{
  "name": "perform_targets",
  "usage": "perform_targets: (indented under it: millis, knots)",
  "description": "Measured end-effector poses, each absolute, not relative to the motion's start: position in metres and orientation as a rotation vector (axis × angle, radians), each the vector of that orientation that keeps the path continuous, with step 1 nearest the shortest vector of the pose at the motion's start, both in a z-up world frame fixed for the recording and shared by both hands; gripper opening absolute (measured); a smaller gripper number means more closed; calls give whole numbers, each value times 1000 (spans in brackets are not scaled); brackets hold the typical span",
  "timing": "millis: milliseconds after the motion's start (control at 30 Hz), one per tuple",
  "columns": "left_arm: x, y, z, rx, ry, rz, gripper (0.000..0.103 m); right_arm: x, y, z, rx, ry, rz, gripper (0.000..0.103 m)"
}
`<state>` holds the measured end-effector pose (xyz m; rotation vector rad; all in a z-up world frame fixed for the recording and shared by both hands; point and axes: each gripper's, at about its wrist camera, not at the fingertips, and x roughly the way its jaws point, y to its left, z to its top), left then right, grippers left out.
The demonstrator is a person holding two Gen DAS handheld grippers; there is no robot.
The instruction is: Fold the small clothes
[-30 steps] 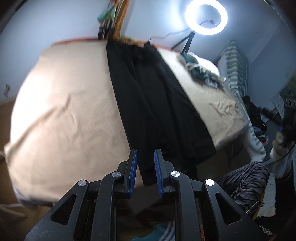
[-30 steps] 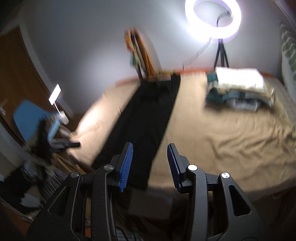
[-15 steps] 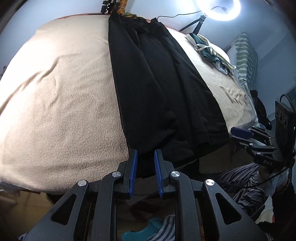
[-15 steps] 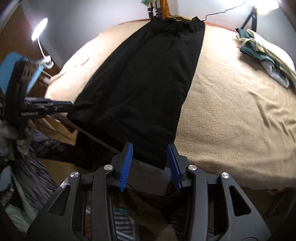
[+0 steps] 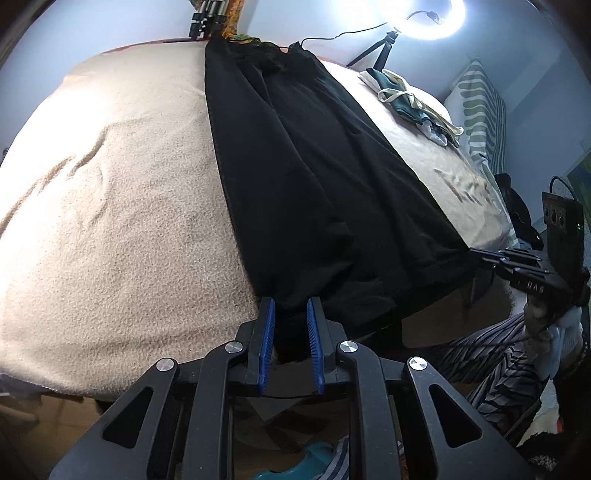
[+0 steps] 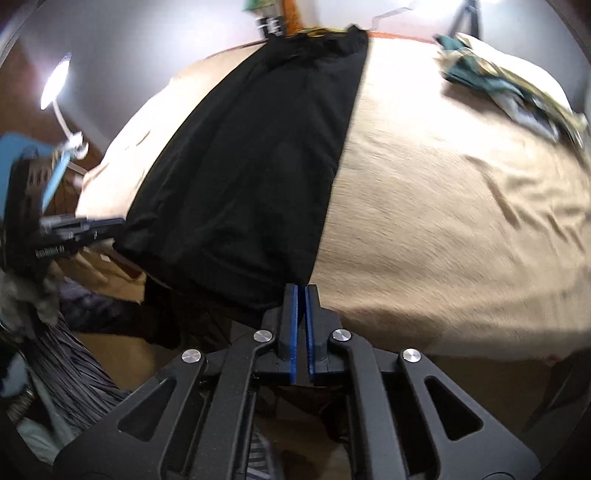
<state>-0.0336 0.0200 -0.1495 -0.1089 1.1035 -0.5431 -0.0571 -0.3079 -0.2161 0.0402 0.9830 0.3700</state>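
Observation:
A long black garment (image 5: 314, 177) lies flat along the tan blanket of the bed (image 5: 110, 192), its near hem hanging over the bed's front edge. My left gripper (image 5: 290, 306) is open, its blue pads either side of the hem's left corner. My right gripper (image 6: 300, 291) is shut on the hem's right corner (image 6: 288, 280). In the left wrist view the right gripper (image 5: 491, 256) pinches the far corner of the hem. In the right wrist view the left gripper (image 6: 92, 227) sits at the garment's (image 6: 251, 155) left corner.
A pile of green and white clothes (image 5: 413, 99) lies on the bed's far right, also in the right wrist view (image 6: 509, 88). A ring light (image 5: 439, 22) stands behind it. A striped pillow (image 5: 480, 110) is at the right. My striped trouser legs (image 5: 491, 354) are below the bed edge.
Both grippers have moved in to the garment's near hem. The right gripper has closed on the right corner. The left gripper stays open at the left corner.

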Motion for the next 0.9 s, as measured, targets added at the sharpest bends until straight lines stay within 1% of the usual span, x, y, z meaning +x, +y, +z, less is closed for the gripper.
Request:
perform_targets:
  millis: [100,167,233,267,500,533,567,600,667,767,800,900]
  knots:
    - [-34,17,-149,-102,1102,-541,15,-56,-313,-218,40,990,367,5]
    - [-35,15,-149,-96,1101,-534,15,-53,-313,-220,53,1006,346,12]
    - [-36,12,-149,-91,1101,-530,15,-51,-307,-220,55,1002,333,42]
    - [-37,11,-150,-86,1103,-524,15,-52,-305,-218,51,985,331,44]
    - [-41,-1,-149,-8,1089,-480,16,-58,-269,-211,-124,921,366,44]
    - [-42,-2,-148,0,1088,-475,16,-56,-264,-213,-145,924,370,43]
    - [-43,-4,-148,11,1087,-468,16,-54,-259,-216,-163,930,370,41]
    - [-43,-5,-148,15,1087,-464,17,-52,-255,-220,-178,938,367,34]
    - [-44,-7,-147,27,1085,-464,20,-48,-251,-225,-196,953,362,27]
    - [-46,-11,-146,48,1071,-459,30,-47,-248,-229,-212,951,360,22]
    - [-47,-11,-146,49,1070,-460,33,-47,-247,-228,-216,949,362,17]
    - [-47,-16,-147,71,1063,-453,35,-47,-249,-229,-218,944,367,14]
